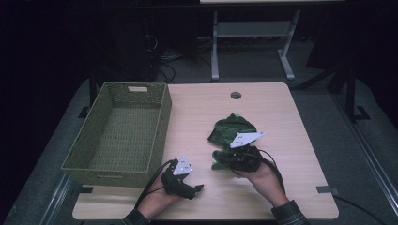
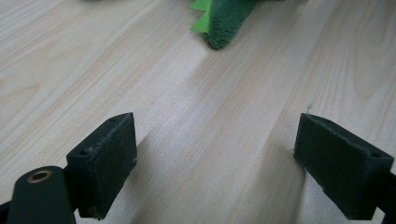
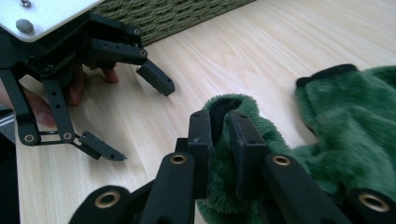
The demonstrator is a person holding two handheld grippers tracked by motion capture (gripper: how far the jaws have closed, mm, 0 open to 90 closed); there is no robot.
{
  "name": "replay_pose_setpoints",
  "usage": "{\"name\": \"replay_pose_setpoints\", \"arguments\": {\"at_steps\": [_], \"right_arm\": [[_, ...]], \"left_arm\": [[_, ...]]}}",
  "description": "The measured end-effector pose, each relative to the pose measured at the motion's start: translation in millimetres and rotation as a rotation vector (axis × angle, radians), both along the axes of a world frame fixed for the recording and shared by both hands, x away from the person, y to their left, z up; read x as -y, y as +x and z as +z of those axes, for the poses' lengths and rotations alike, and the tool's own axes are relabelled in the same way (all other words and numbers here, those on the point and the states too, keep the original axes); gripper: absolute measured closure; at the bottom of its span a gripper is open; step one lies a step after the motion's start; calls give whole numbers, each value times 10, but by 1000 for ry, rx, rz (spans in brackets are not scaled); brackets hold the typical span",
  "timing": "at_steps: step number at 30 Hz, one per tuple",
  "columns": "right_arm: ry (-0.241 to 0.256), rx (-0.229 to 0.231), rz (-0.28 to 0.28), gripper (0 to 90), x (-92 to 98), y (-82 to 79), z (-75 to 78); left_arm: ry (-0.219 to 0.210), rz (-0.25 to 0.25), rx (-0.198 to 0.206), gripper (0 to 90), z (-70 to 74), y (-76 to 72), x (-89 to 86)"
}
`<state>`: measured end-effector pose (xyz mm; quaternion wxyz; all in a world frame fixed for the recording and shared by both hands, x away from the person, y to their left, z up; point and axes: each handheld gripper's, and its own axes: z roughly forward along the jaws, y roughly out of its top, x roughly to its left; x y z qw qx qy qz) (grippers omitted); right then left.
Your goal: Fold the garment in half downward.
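Note:
A dark green plush cloth toy (image 1: 232, 129) lies crumpled on the wooden table (image 1: 281, 122), right of centre. My right gripper (image 1: 218, 157) sits at its near edge, and in the right gripper view my right gripper (image 3: 224, 135) is shut on a fold of the green plush (image 3: 355, 116). My left gripper (image 1: 197, 189) rests near the table's front edge, left of the toy. In the left gripper view my left gripper (image 2: 215, 163) stands open over bare wood, with a tip of the plush (image 2: 224, 23) ahead. The right gripper view also has the open left gripper (image 3: 135, 116) nearby.
A green woven basket (image 1: 159, 126) stands empty on the left side of the table, its near corner close to my left hand. A round cable hole (image 1: 235, 95) sits at the table's far edge. Table legs (image 1: 215, 51) and cables lie on the floor beyond.

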<state>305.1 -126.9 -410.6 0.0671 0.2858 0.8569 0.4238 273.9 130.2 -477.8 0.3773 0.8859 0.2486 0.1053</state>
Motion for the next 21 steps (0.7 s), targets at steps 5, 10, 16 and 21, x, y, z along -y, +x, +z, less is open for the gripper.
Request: {"name": "replay_pose_setpoints", "arguments": {"at_steps": [5, 10, 16, 21], "right_arm": [[15, 6, -38, 783, 171, 4, 22], [28, 10, -74, 786, 342, -2, 46], [37, 17, -111, 784, 508, -21, 74], [24, 29, -142, 784, 641, -39, 66]], "left_arm": [[2, -1, -1, 125, 2, 0, -1], [2, -1, 0, 125, 2, 0, -1], [0, 1, -1, 125, 1, 0, 1], [-3, 3, -4, 125, -1, -3, 3]]}}
